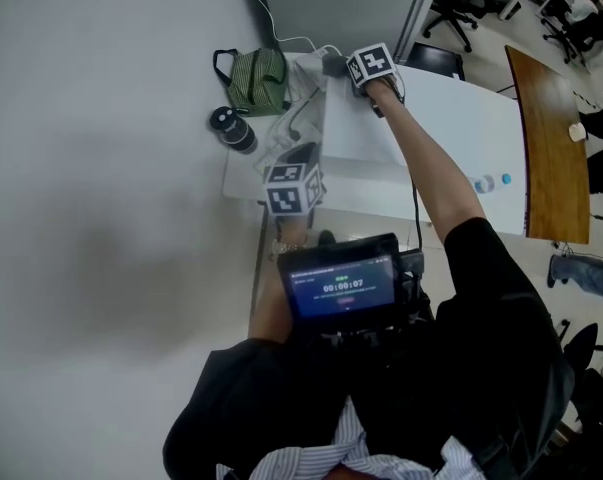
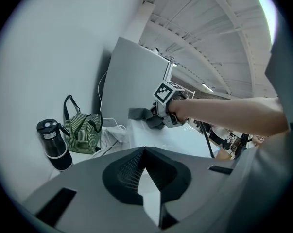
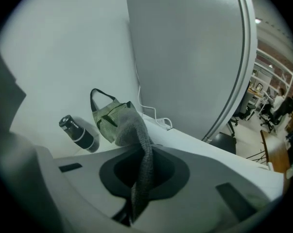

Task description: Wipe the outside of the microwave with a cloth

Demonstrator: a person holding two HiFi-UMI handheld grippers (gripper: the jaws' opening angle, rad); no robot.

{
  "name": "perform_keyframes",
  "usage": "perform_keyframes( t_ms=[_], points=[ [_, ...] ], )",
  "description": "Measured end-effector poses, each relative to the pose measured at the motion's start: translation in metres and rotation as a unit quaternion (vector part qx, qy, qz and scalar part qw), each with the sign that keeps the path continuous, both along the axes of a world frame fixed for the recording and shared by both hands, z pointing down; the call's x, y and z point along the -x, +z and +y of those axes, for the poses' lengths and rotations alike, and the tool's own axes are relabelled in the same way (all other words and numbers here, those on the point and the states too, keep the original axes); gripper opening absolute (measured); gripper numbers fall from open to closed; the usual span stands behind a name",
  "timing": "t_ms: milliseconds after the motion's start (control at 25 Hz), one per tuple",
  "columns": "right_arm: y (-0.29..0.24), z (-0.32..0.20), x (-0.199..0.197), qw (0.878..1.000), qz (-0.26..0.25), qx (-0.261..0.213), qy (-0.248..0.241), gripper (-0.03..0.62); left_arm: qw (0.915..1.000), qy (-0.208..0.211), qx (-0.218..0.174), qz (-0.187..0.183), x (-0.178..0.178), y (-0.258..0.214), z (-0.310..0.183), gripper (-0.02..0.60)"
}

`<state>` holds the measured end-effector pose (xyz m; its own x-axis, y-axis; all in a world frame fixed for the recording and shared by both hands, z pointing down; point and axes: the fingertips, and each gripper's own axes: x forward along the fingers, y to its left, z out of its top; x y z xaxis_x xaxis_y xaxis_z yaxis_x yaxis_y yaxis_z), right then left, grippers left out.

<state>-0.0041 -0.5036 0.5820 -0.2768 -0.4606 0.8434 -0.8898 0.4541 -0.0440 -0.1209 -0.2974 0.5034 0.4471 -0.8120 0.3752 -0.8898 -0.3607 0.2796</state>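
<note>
The white microwave (image 1: 358, 133) stands on a white table (image 1: 461, 118) against the wall; its top also shows in the left gripper view (image 2: 180, 139). My right gripper (image 1: 339, 66) reaches to the microwave's far top edge and is shut on a grey cloth (image 1: 332, 64). That cloth hangs out between the jaws in the right gripper view (image 3: 138, 135). In the left gripper view the right gripper (image 2: 151, 116) holds the cloth (image 2: 138, 113) over the far edge. My left gripper (image 1: 302, 156) hovers by the microwave's near left corner, jaws together with nothing in them (image 2: 146, 174).
A green striped bag (image 1: 256, 80) and a black bottle (image 1: 233, 129) sit left of the microwave by the wall. A white cable (image 3: 156, 120) runs behind it. A grey partition (image 3: 195, 57) rises at the back. Office chairs (image 1: 451, 13) and a wooden table (image 1: 551, 138) lie to the right.
</note>
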Motion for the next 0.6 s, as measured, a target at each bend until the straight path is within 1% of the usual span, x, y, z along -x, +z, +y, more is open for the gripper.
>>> perform_keyframes(
  t_ms=[120,240,400,520,600],
  points=[
    [0.001,0.008,-0.028,1.000,0.015,0.004,0.003,0.014,1.0000,0.004,-0.002,0.006,0.000,-0.002,-0.007,-0.008],
    [0.006,0.014,-0.079,0.999,0.028,0.003,0.033,0.014,0.9997,0.018,-0.010,0.009,-0.008,-0.003,-0.012,-0.008],
    [0.009,0.024,-0.179,0.994,0.038,0.003,0.107,0.014,0.9990,0.041,-0.015,0.010,-0.028,-0.005,-0.017,-0.008],
    [0.005,0.037,-0.264,0.984,0.049,0.003,0.169,0.014,0.9982,0.057,-0.016,0.009,-0.052,-0.009,-0.020,-0.008],
    [0.002,0.049,-0.311,0.978,0.063,0.004,0.199,0.014,0.9979,0.061,-0.019,0.009,-0.065,-0.014,-0.021,-0.008]
  ],
)
